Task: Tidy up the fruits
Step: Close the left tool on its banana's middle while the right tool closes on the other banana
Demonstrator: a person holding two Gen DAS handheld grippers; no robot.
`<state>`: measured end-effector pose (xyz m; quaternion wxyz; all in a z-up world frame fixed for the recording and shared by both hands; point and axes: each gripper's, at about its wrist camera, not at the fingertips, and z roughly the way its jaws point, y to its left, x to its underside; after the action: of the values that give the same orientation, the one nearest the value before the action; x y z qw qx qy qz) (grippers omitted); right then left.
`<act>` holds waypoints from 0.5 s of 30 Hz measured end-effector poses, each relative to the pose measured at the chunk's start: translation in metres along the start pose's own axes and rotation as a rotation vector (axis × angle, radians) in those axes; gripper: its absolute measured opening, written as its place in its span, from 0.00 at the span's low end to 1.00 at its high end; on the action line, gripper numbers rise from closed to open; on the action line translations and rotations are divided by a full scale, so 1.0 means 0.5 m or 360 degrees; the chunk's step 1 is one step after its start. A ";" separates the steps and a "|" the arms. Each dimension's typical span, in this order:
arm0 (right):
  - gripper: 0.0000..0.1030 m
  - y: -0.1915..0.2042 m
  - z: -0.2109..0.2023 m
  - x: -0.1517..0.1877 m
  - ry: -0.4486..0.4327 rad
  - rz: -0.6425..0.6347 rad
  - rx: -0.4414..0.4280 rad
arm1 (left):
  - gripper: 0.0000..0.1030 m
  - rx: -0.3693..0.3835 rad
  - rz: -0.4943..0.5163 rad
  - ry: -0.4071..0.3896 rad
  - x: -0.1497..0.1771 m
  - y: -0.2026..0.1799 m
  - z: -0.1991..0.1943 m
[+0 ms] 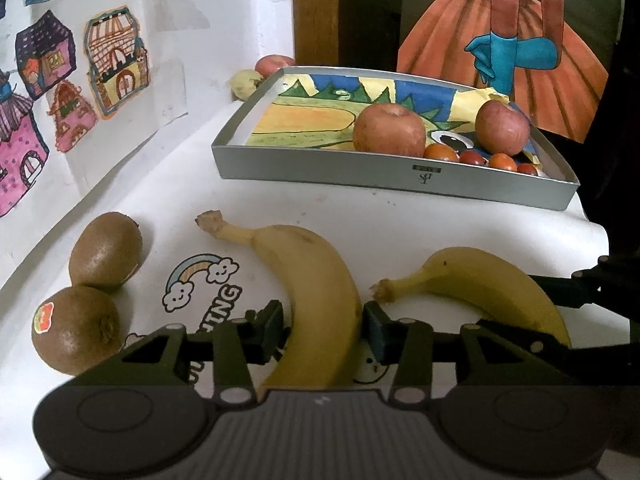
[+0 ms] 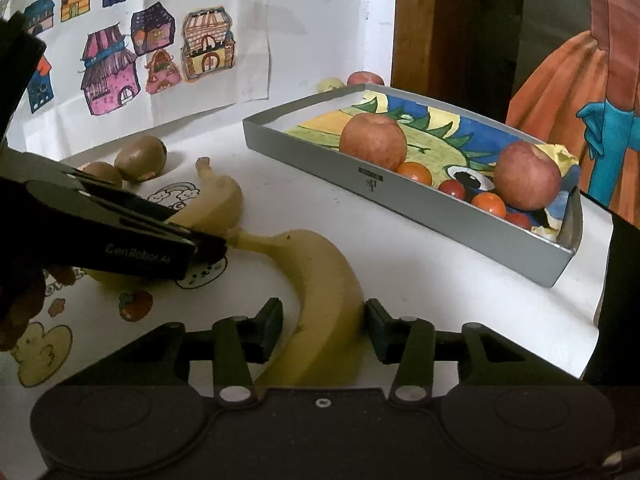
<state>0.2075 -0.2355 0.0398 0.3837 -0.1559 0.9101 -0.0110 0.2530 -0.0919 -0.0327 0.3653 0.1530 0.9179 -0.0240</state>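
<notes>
- Yellow bananas on white surface (image 1: 400,216): left gripper (image 1: 322,330) jaws straddle one banana (image 1: 316,296), right gripper (image 2: 322,330) the other (image 2: 324,300); grip uncertain.
- Tray (image 1: 392,178) at 12 o'clock holds apples (image 1: 389,129).
- Kiwis (image 1: 105,251) at 10.

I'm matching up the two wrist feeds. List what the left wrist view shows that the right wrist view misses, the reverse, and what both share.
Only the left wrist view: the sticker on the nearer kiwi and the left tool straddling the left banana.

Only the right wrist view: the tomato decal and the right tool straddling the right banana.

Both: the grey tray holding two apples and small tomatoes, both bananas, two kiwis, house drawings.
</notes>
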 end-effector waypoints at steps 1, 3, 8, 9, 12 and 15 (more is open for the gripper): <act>0.41 -0.002 0.001 0.000 -0.0001 -0.0002 -0.0005 | 0.46 0.0000 0.0006 -0.0001 0.000 -0.001 -0.001; 0.40 -0.003 0.001 0.000 -0.0007 -0.0010 -0.0011 | 0.40 0.0003 0.0028 -0.0002 0.000 -0.004 -0.002; 0.36 -0.006 -0.006 0.004 -0.0034 -0.0044 0.0005 | 0.39 0.0007 -0.0013 0.0003 0.001 -0.005 -0.007; 0.36 -0.007 -0.008 0.006 -0.0037 -0.0053 0.0002 | 0.39 0.0012 -0.0026 -0.0004 0.004 -0.006 -0.009; 0.36 -0.010 -0.014 0.011 -0.0051 -0.0079 0.0009 | 0.39 0.0016 -0.0049 -0.0017 0.009 -0.012 -0.013; 0.36 -0.013 -0.020 0.015 -0.0078 -0.0113 0.0023 | 0.39 0.0016 -0.0072 -0.0030 0.010 -0.019 -0.016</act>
<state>0.1975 -0.2450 0.0425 0.4064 -0.1855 0.8942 -0.0273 0.2414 -0.0983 -0.0310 0.3725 0.1339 0.9175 -0.0382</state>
